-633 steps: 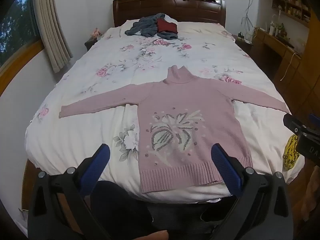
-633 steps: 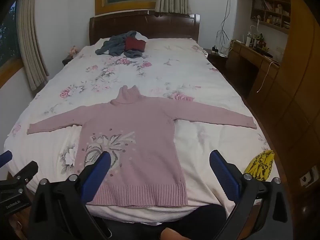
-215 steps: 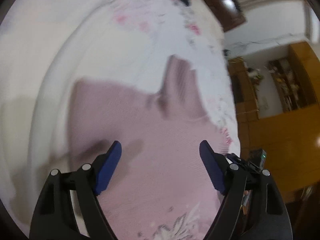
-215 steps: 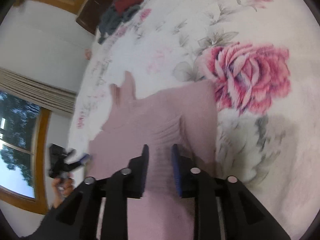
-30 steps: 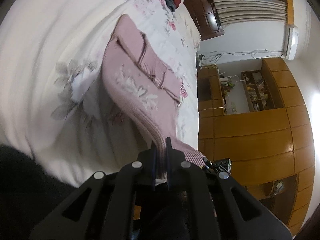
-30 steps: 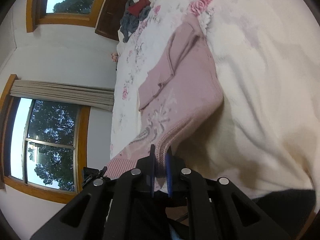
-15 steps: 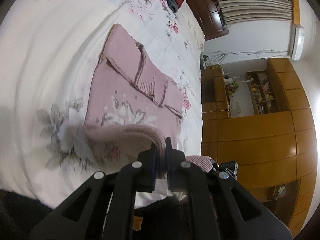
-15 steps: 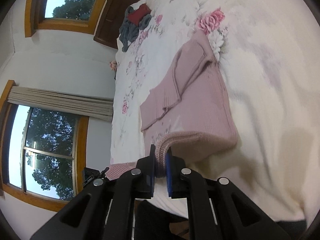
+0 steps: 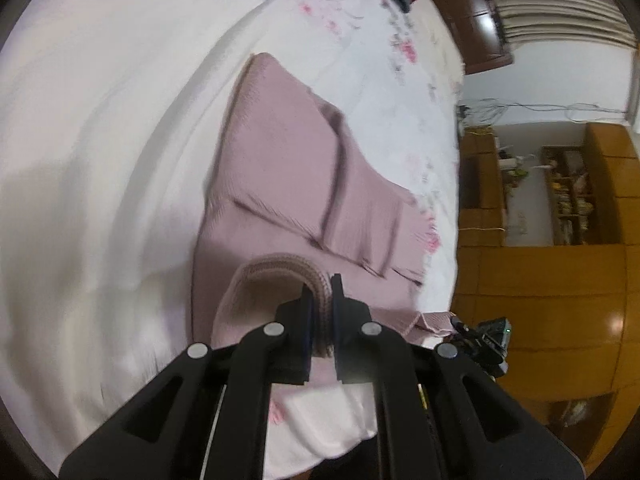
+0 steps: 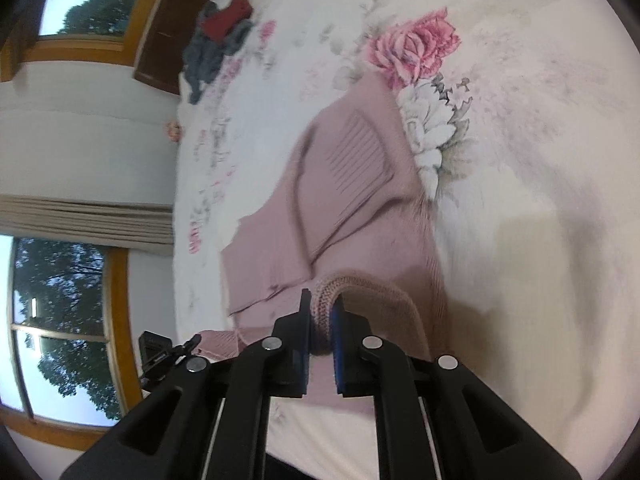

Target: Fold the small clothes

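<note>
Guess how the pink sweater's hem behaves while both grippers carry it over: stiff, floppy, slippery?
Likely floppy: the pink sweater arches and sags at the hem by the left gripper. Probably grippy: thick ribbed knit bunches in the right gripper. Between the two grips it may droop.

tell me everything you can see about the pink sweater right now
The pink sweater is a soft knit lying on the floral bedspread, already partly folded: both sleeves are laid across the body, their ribbed cuffs showing. Its ribbed hem is lifted off the bed and curled over toward the collar end, pinched at either corner by the left gripper and right gripper, both shut on it. The picture is motion-blurred.
</note>
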`<state>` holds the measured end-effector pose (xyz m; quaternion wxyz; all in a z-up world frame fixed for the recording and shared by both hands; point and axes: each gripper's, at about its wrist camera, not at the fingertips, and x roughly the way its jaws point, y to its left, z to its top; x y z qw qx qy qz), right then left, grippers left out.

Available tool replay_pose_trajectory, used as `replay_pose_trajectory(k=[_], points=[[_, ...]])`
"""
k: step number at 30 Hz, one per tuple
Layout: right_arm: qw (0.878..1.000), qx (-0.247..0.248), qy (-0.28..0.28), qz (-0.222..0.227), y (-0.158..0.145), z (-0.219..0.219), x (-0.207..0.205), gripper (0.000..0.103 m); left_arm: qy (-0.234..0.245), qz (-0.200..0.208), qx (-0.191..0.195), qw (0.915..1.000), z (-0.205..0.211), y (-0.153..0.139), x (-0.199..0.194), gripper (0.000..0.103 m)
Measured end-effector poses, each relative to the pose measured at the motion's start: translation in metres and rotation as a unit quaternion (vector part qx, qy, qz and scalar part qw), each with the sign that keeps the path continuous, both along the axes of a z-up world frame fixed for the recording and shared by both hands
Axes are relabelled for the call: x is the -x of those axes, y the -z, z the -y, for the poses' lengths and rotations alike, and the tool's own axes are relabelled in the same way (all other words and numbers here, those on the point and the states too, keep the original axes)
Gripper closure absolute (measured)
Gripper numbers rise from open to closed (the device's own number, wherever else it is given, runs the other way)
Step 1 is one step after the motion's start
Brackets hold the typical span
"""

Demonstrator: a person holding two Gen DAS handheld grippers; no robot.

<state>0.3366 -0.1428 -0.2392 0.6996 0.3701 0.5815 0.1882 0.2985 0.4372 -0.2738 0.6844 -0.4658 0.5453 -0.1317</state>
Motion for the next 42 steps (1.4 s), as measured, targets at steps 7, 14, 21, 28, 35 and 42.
replay_pose_trajectory(k=[7,14,21,28,35,42], points=[[0.999,0.020,-0.006,-0.035,0.045,-0.008,-0.046,0.083,-0.012,-0.032,-0.006,0.9994,-0.006,0.037,-0.033,0.094],[0.998,0.026,-0.038,0.038,0.017,0.008,-0.048,0.081,0.026,0.035,-0.058,0.9973,0.000,0.011,-0.024,0.079],[0.987,0.097,-0.104,0.078,0.018,-0.013,-0.043,0.071,0.018,0.069,-0.117,0.9905,-0.014,-0.003,-0.023,0.037],[0.980,0.135,-0.125,0.074,0.040,-0.025,-0.042,0.064,0.080,0.058,-0.159,0.9823,0.004,0.008,-0.030,0.037],[0.974,0.138,-0.157,0.088,0.041,-0.035,-0.033,0.074,0.132,0.077,-0.196,0.9687,0.026,0.006,-0.031,0.074],[0.968,0.149,-0.166,0.112,0.035,-0.040,-0.034,0.076,0.143,0.084,-0.205,0.9645,0.032,0.009,-0.031,0.094]])
